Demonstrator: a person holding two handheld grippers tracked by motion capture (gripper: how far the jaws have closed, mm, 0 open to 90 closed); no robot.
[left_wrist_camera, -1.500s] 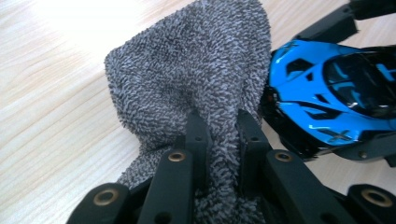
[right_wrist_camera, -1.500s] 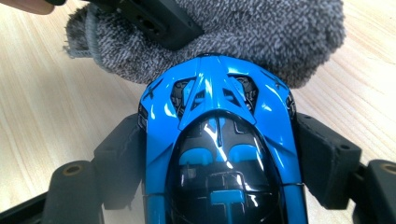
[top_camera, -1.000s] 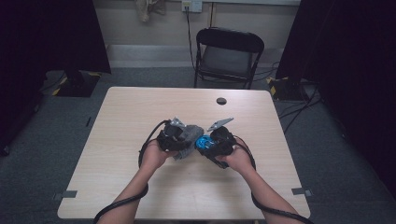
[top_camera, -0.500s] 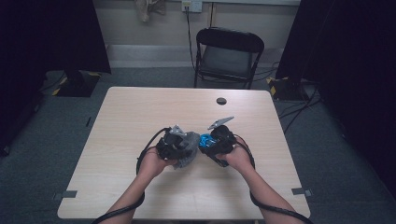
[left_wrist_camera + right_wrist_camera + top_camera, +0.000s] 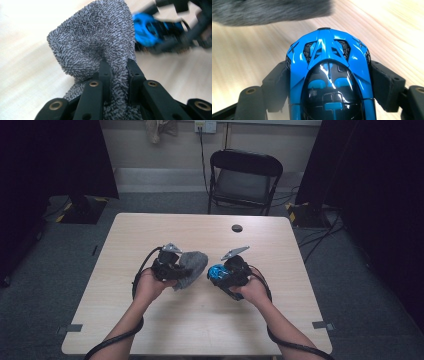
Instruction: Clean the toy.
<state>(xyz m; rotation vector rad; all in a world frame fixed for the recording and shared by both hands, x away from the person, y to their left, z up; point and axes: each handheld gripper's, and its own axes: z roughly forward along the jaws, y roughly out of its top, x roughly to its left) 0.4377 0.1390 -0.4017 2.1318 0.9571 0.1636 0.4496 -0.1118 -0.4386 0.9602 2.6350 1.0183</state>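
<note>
The rigid, glossy car [image 5: 329, 75] is clamped across its flanks by the right gripper [image 5: 329, 82], while the limp cloth [image 5: 95, 42] beside the car is pinched in the shut left gripper [image 5: 117, 70].

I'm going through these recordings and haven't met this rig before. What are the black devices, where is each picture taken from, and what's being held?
No robot here: a person at a table holds a hand-operated gripper in each hand. The high view looks down from above the person's side; the forearms come in from the bottom. The other two pictures come from cameras riding on the grippers, each looking along its own two black jaws.

The left gripper is shut on a grey cloth; its jaws pinch a fold of the terry fabric. The right gripper is shut on a blue toy car, with a jaw against each side. In the high view, cloth and car are held close together over the middle of the table. A small dark round thing lies near the far edge. A folding chair stands beyond.
</note>
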